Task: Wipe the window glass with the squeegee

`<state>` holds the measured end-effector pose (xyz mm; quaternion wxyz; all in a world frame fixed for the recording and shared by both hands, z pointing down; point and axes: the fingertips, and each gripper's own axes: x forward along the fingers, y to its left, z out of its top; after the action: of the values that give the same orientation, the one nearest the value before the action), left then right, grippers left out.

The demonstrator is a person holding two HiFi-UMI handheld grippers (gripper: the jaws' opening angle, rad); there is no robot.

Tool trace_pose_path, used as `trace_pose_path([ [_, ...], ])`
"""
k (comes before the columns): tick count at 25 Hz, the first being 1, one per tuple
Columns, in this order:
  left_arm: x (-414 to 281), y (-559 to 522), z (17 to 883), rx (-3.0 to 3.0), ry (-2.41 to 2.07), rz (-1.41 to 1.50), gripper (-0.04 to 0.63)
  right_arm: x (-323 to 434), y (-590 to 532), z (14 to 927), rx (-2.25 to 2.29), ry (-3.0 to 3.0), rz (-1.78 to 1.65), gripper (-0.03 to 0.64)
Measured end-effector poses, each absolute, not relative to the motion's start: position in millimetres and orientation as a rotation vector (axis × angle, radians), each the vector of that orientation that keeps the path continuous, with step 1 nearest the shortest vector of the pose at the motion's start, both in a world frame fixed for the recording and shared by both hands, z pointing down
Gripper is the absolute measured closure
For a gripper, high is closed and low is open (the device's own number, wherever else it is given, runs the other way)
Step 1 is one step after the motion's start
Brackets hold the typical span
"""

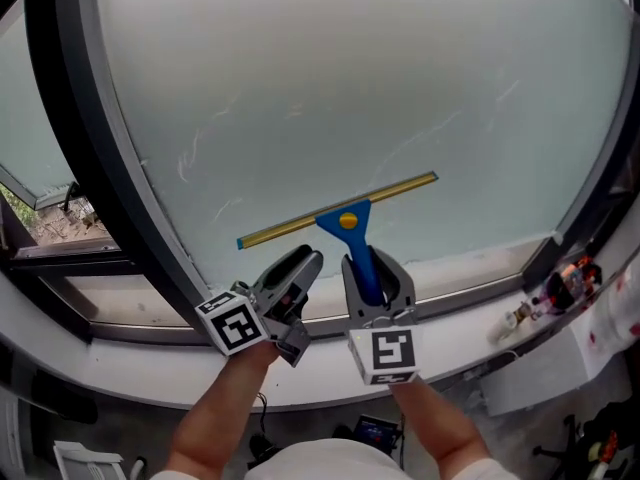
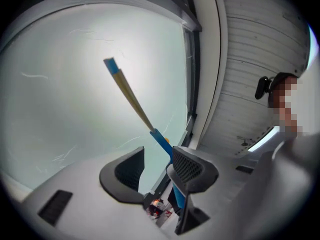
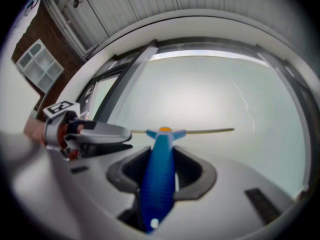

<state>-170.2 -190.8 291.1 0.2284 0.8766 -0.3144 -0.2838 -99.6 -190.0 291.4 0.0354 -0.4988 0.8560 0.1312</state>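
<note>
The squeegee (image 1: 340,211) has a brass blade and a blue handle. Its blade lies slanted against the lower part of the frosted window glass (image 1: 340,78), left end lower. My right gripper (image 1: 373,273) is shut on the blue handle (image 3: 160,176), which runs up between its jaws to the blade. My left gripper (image 1: 303,268) hangs just left of the handle, open, with nothing between its jaws. In the left gripper view the squeegee blade (image 2: 130,95) stands against the glass beyond the left gripper (image 2: 157,164), and the handle passes behind the right-hand jaw.
A dark frame (image 1: 110,178) bounds the pane at left and below. A white sill (image 1: 470,328) runs under it, with small objects (image 1: 560,283) at its right end. A side window (image 1: 40,183) opens at far left. Faint streaks mark the glass.
</note>
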Motion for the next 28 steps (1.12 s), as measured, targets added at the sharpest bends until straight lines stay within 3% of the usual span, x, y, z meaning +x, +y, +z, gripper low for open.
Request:
trace_pose_path([
  [11,-171,-182,236,2.756,-1.280,-0.530,0.410,-73,-222,240,-1.551,2.575,0.357,0.465],
  [28,-191,-179,184,2.902,-1.325,-0.393,0.411,-72,-258,144,-1.634,2.458,0.314,0.465],
])
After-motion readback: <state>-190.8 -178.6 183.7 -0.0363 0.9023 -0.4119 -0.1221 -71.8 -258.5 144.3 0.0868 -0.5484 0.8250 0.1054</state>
